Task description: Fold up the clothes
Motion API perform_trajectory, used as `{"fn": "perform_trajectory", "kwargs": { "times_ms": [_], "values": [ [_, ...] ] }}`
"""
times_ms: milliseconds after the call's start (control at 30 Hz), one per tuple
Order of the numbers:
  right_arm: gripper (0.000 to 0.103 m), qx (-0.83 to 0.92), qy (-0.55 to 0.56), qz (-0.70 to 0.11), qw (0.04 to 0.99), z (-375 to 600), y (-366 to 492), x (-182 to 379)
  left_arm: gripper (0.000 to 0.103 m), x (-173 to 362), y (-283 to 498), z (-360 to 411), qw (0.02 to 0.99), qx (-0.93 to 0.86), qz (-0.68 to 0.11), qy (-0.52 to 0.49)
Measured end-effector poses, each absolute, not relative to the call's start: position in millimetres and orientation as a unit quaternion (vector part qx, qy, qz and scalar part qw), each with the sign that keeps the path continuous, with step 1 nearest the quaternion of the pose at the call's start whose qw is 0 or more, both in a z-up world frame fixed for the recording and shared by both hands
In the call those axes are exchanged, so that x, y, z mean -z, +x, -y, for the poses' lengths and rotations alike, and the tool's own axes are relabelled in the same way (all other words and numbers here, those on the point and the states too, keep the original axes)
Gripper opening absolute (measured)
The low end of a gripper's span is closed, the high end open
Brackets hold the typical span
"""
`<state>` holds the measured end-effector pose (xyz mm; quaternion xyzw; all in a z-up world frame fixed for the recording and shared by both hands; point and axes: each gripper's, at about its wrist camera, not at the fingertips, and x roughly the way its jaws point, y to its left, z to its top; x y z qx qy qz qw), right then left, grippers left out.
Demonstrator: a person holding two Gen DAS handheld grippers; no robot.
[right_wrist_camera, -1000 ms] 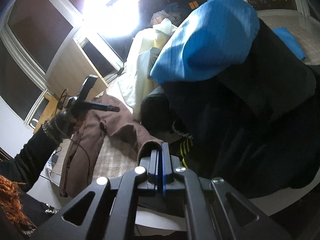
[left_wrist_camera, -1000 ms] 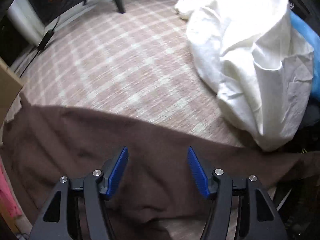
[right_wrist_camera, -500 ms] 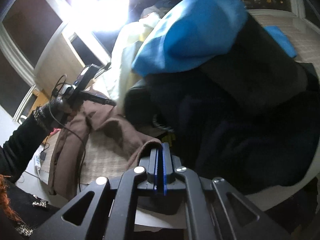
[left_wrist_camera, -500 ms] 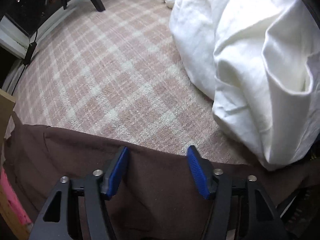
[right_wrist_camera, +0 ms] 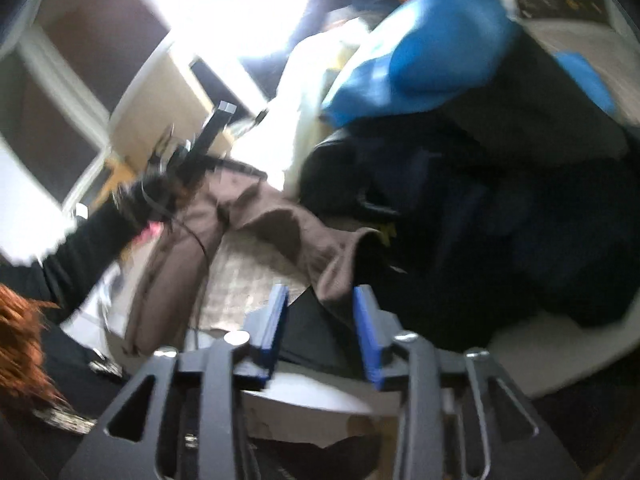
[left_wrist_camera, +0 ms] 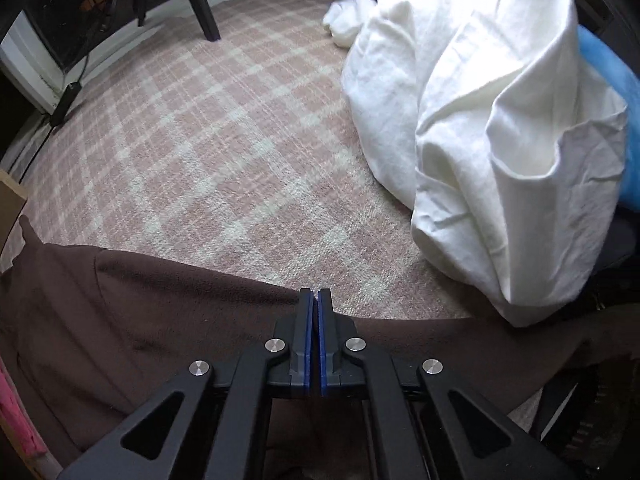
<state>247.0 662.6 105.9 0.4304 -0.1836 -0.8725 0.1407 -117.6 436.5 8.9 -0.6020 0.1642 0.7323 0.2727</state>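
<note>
A brown garment [left_wrist_camera: 140, 320] lies spread across the pink checked cover [left_wrist_camera: 220, 140]. My left gripper [left_wrist_camera: 315, 300] points steeply down and is shut on its far hem. The right wrist view is blurred. It shows the same brown garment [right_wrist_camera: 256, 208] running from the left gripper [right_wrist_camera: 208, 148], held by a hand in a black sleeve [right_wrist_camera: 80, 248], down to a sleeve end [right_wrist_camera: 340, 276]. My right gripper [right_wrist_camera: 320, 316] is opening. That sleeve end hangs between its blue pads [right_wrist_camera: 368, 332] and they do not press on it.
A crumpled white garment [left_wrist_camera: 480, 140] is heaped at the right, with blue cloth [left_wrist_camera: 608, 80] behind it. In the right wrist view a blue garment [right_wrist_camera: 432, 48] tops a pile of dark clothes [right_wrist_camera: 500, 220]. A chair leg [left_wrist_camera: 200, 4] and a cable [left_wrist_camera: 66, 100] stand at the cover's far edge.
My left jaws have closed from wide apart onto the brown garment's hem. My right jaws, shut before, now stand apart, and the right view has shifted and blurred.
</note>
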Motion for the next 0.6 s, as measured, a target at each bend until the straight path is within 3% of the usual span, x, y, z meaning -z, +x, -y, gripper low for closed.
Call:
{"fn": "perform_trajectory", "kwargs": {
  "times_ms": [67,133,233,400,600],
  "values": [
    [0.037,0.868,0.444,0.166,0.147,-651,234,-97,0.001,-18,-116,-431,0.274,-0.74,-0.155,-0.594],
    [0.007,0.86,0.459,0.156,0.158,-643,224,-89,0.001,-27,-115,-424,0.276,-0.748,-0.145,-0.586],
    [0.006,0.852,0.447,0.2,0.184,-644,230,-97,0.001,-47,-108,-405,0.274,-0.768,-0.122,-0.567],
    [0.006,0.816,0.33,0.401,0.254,-686,254,-131,0.001,-74,-125,-377,0.269,-0.8,-0.093,-0.529],
    [0.004,0.754,0.404,0.505,0.113,-742,237,-39,0.001,-34,-133,-416,0.254,-0.793,-0.121,-0.54]
  ]
}}
